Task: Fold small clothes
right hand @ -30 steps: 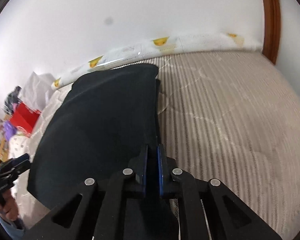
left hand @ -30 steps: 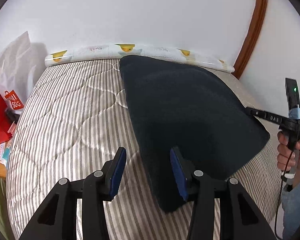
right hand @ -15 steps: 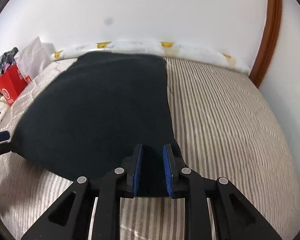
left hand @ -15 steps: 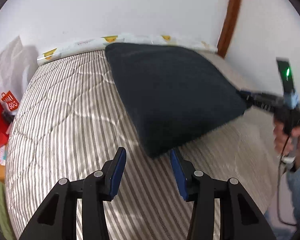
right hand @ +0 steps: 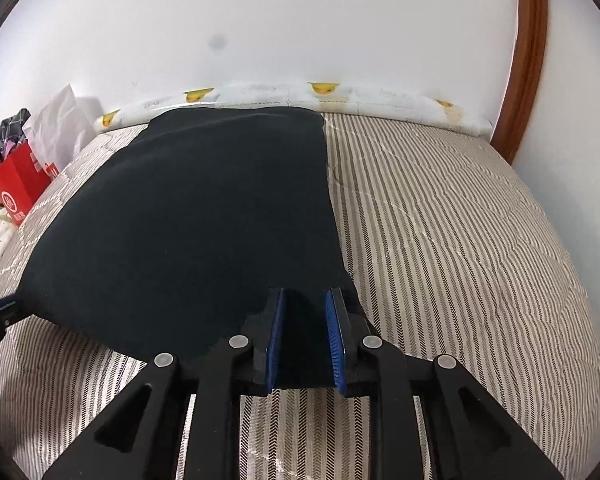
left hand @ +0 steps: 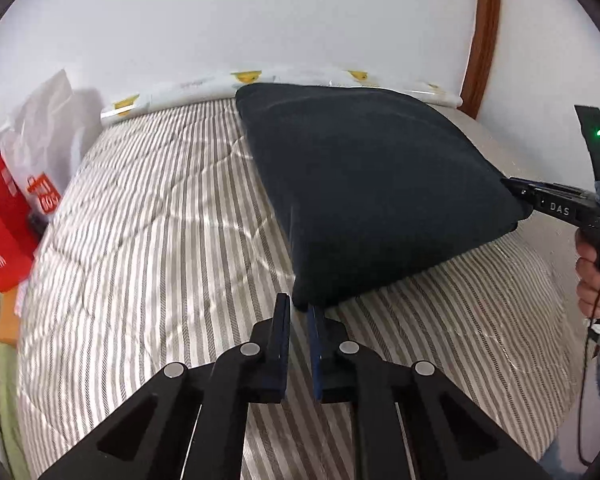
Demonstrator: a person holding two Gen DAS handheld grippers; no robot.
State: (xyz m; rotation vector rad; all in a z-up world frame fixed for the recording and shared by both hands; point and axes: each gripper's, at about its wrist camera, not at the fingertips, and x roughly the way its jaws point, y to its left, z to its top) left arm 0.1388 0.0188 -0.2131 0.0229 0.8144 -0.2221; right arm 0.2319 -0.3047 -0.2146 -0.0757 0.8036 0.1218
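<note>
Dark navy fleece garment [left hand: 364, 184] lies flat on striped quilted bed [left hand: 148, 216]. Left claw [left hand: 299, 312] nearly pressed together at near corner; right claw [right hand: 305, 312] spread over the other corner. Judged: mid-fold. Next needs firm pinches on both corners.

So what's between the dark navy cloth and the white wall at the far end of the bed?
A long white roll with yellow duck prints lies along the wall, right behind the dark navy cloth, clearest in the right wrist view.

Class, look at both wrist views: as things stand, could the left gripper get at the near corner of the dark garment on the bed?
Probably yes: the left gripper sits right at the dark garment's near corner, nothing between them, though its fingers look nearly closed and may need opening.
</note>
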